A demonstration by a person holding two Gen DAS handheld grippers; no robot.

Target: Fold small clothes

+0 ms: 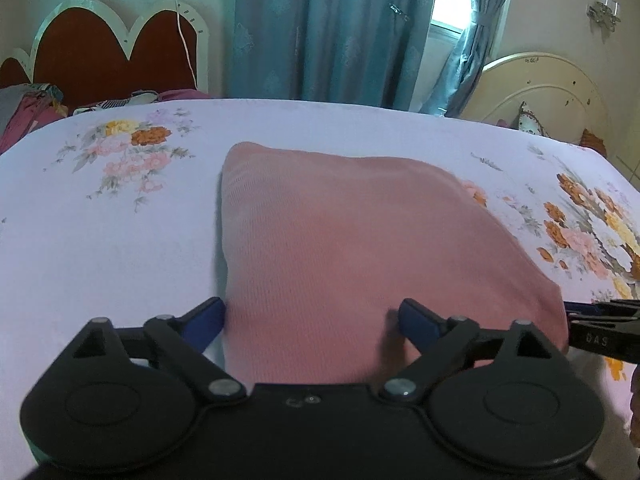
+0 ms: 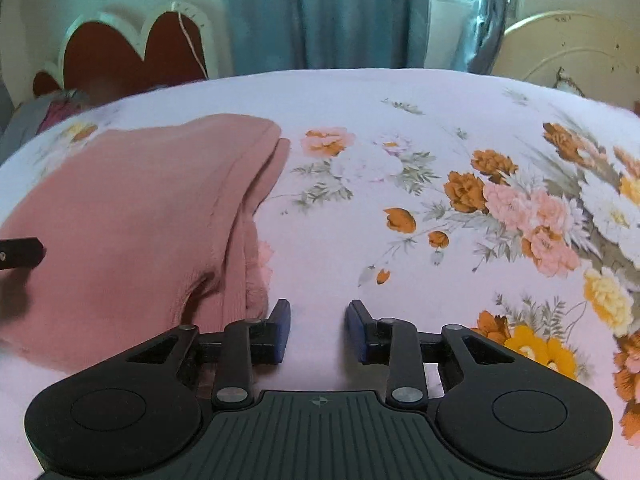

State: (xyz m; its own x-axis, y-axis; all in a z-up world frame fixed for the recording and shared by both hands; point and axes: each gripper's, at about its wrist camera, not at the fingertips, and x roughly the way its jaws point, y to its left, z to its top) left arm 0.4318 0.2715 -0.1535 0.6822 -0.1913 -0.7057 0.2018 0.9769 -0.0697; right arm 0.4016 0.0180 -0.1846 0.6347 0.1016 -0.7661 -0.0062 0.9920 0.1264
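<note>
With the pink knit garment (image 1: pixel 360 248) lying folded flat on the floral bedsheet (image 1: pixel 100 240), the left gripper (image 1: pixel 312 320) sits over its near edge, jaws spread wide. The left blue pad (image 1: pixel 208 320) is just off the garment's left edge, the right pad over the fabric; neither presses it. The right gripper (image 2: pixel 318 330) is over bare sheet just right of the garment's layered edge (image 2: pixel 256 200), jaws partly apart, nothing between them; its left pad is just beside the fabric. Each gripper's tip shows at the edge of the other's view. Teal curtains (image 1: pixel 332 28) and a red headboard (image 1: pixel 108 52) stand behind the bed.
</note>
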